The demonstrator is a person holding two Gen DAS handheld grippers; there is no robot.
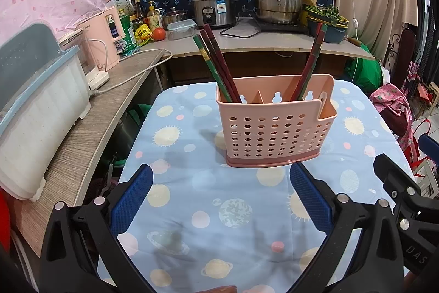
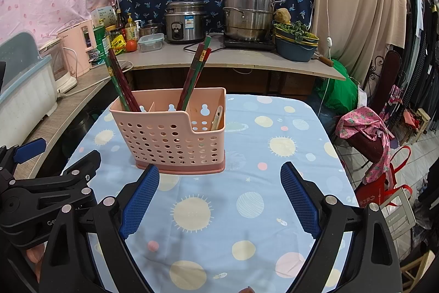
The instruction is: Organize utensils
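- Already stocked, a pink perforated caddy [image 1: 274,125] stands upright on the desk [image 1: 192,224], which wears a blue planet-print cloth; one bundle of red and green chopsticks [image 1: 216,65] leans out of its left compartment and a second bundle [image 1: 311,65] out of a compartment toward the right.
- In the right wrist view, a pale utensil handle [image 2: 218,118] shows in the low end pocket.
- Likely hazard: the caddy is tall and narrow and the chopsticks splay well above its rim, so a careless sweep across their tops could tip it over or flick sticks onto the cloth.
- Both tools are empty: the left hand-held gripper [image 1: 221,199] and the right hand-held gripper [image 2: 219,199] each have their blue pads spread wide, clamped on nothing.
- The caddy sits ahead of both, just beyond the fingertips and not touching them, right of centre for the left tool and left of centre for the right.
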